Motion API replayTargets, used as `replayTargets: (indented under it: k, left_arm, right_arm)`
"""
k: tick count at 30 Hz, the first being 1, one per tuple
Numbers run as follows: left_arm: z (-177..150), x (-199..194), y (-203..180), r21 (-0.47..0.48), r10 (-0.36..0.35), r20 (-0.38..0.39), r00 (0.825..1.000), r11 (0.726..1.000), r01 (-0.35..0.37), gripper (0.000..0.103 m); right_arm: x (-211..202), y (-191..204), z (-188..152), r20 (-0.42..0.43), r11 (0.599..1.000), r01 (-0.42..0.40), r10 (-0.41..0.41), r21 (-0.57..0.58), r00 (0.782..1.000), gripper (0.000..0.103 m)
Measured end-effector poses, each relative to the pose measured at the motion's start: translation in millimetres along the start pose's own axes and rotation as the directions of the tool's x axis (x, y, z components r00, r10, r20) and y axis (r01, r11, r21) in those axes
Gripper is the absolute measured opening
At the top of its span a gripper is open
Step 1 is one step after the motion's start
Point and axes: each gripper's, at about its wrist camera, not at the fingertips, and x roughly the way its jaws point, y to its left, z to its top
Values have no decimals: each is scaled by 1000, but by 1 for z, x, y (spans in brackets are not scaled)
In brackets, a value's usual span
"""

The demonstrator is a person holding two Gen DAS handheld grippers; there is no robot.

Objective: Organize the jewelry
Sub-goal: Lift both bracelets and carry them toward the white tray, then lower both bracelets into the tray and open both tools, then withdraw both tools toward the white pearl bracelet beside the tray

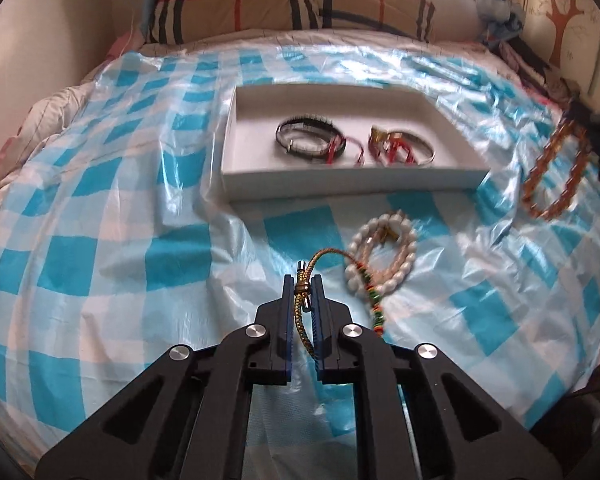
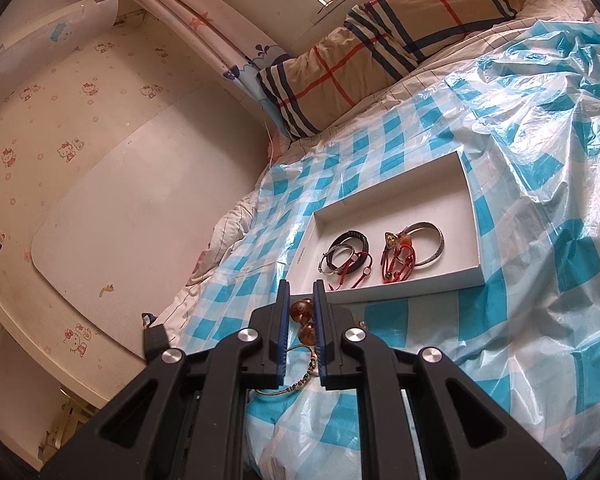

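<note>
My left gripper (image 1: 303,285) is shut on a gold braided cord bracelet (image 1: 300,312) whose end with coloured beads (image 1: 374,300) trails to the right over a white bead bracelet (image 1: 380,254) lying on the sheet. Beyond stands a shallow white box (image 1: 352,184) holding black bracelets (image 1: 308,140) and red and silver ones (image 1: 400,146). My right gripper (image 2: 302,286) is shut on an amber bead bracelet (image 2: 300,309), just short of the box (image 2: 400,286). That amber bracelet (image 1: 556,172) hangs blurred at the right of the left wrist view. A thin cord bracelet (image 2: 300,378) shows below the right jaws.
A crinkled blue-and-white checked plastic sheet (image 1: 120,220) covers the bed. Plaid pillows (image 1: 236,0) lie at the head beyond the box. In the right wrist view a wall (image 2: 120,200) runs along the bed's left side and the sheet (image 2: 540,120) bunches up at right.
</note>
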Motion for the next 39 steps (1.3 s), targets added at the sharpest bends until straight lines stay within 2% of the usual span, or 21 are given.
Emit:
replayTargets:
  k: [3, 10, 24, 25, 26, 27, 28, 30, 32, 39]
  left_arm:
    - [16, -15, 1, -34, -51, 48, 998, 998, 53, 7]
    - [53, -26, -15, -28, -97, 132, 986, 994, 101, 7]
    - [116, 27, -25, -35, -106, 202, 974, 993, 115, 8]
    - [119, 35, -26, -30, -99, 195, 976, 994, 106, 8]
    - [121, 46, -26, -24, -94, 168, 981, 995, 99, 11]
    - [121, 52, -24, -22, -92, 146, 985, 995, 96, 14]
    - [120, 57, -22, -23, -94, 136, 986, 995, 98, 16]
    - [112, 57, -20, -16, -90, 133, 987, 996, 93, 27]
    - [101, 55, -18, -8, -83, 125, 989, 996, 84, 31]
    - [53, 61, -28, 90, -87, 27, 996, 992, 84, 31]
  right_arm:
    - [2, 0, 3, 8, 1000, 0, 0, -5, 1000, 12]
    - [18, -2, 13, 17, 1000, 1, -1, -8, 1000, 12]
    - [86, -22, 55, 35, 998, 54, -52, -37, 998, 13]
    - [92, -24, 57, 28, 997, 67, -66, -39, 997, 17]
    - [96, -26, 57, 22, 996, 79, -78, -37, 997, 30]
    - [98, -29, 55, 22, 995, 89, -89, -35, 996, 34]
    - [98, -30, 51, 15, 995, 90, -90, -38, 996, 34]
    - [96, -30, 41, -2, 994, 100, -100, -55, 995, 34]
    - [94, -31, 29, -29, 991, 114, -116, -70, 993, 34]
    - [92, -27, -4, -128, 963, 211, -233, -167, 964, 34]
